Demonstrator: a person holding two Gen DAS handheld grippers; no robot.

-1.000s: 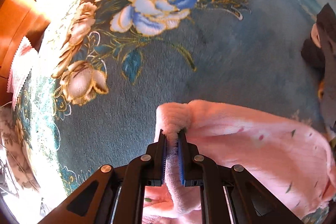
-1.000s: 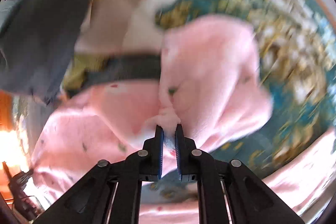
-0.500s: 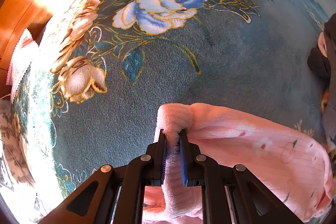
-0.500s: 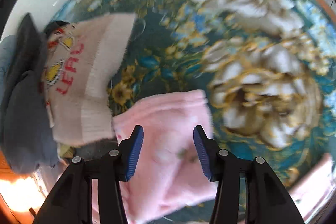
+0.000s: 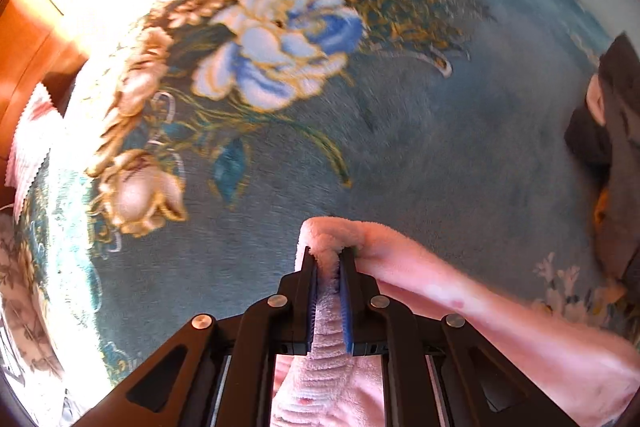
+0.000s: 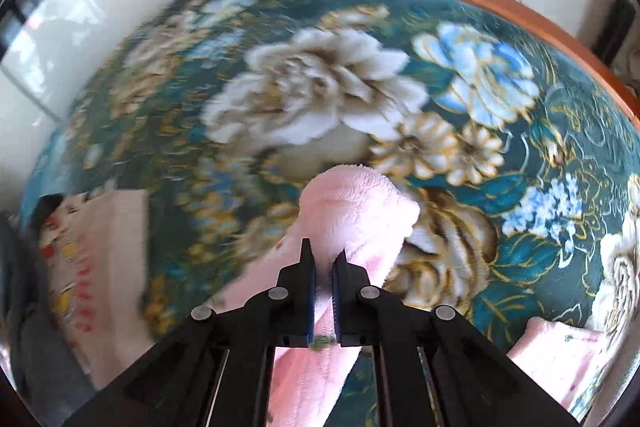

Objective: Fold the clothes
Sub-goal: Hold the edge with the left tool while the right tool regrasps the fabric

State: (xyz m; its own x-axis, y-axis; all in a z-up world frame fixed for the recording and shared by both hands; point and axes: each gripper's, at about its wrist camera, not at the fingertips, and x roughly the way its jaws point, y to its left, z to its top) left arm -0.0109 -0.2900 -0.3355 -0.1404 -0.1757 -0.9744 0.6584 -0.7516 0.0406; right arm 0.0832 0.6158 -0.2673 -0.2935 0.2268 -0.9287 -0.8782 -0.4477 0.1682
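Fingers of both grippers are closed on the pink garment (image 5: 500, 323): the left gripper (image 5: 329, 259) pinches a bunched corner, the right gripper (image 6: 323, 259) a rolled end. It hangs between them over the floral blanket (image 5: 420, 147), away from its edges. Soft, limp, light fleece; grip hems or corners.

The right gripper (image 6: 323, 259) pinches a fluffy pink garment (image 6: 352, 215) above the floral teal blanket (image 6: 500, 147).

Two hand-held grippers (image 5: 328, 259) (image 6: 323, 259) — one pink garment (image 5: 460, 291), one floral blanket (image 5: 440, 155).
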